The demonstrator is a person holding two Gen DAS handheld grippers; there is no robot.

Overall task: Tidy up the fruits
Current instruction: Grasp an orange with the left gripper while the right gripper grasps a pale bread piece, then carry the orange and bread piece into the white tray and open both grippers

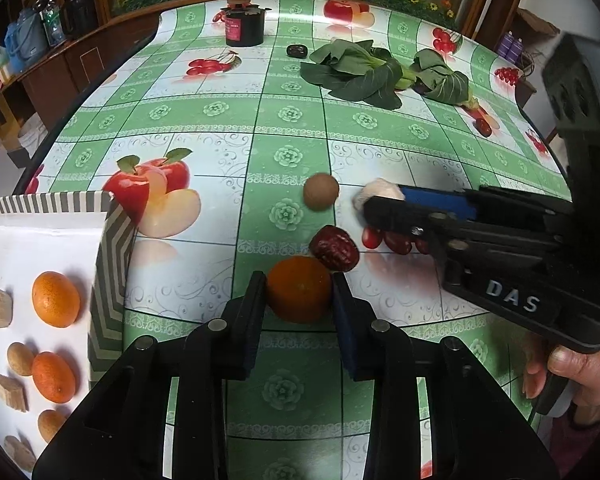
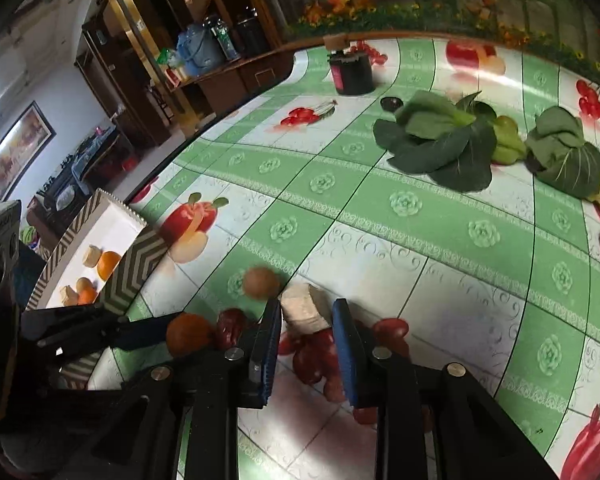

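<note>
An orange (image 1: pixel 299 294) sits on the green fruit-print tablecloth between the fingers of my left gripper (image 1: pixel 299 278), whose pads press on both its sides. A wrinkled red date (image 1: pixel 334 248) lies touching the orange just beyond it, and a small brown round fruit (image 1: pixel 321 192) sits farther off. My right gripper (image 2: pixel 307 305) is shut on a pale chunk (image 2: pixel 304 312), held at the cloth just right of the brown fruit (image 2: pixel 261 281). To the left stands a box with a striped rim (image 1: pixel 44 202) holding oranges, brown fruits and pale chunks.
Two bunches of leafy greens (image 1: pixel 356 72) lie at the back right, with a black jar with a cork lid (image 1: pixel 245 26) and a small dark object (image 1: pixel 297 51) behind. Another red date (image 1: pixel 483 127) lies far right. A person's hand (image 1: pixel 572 364) holds the right gripper.
</note>
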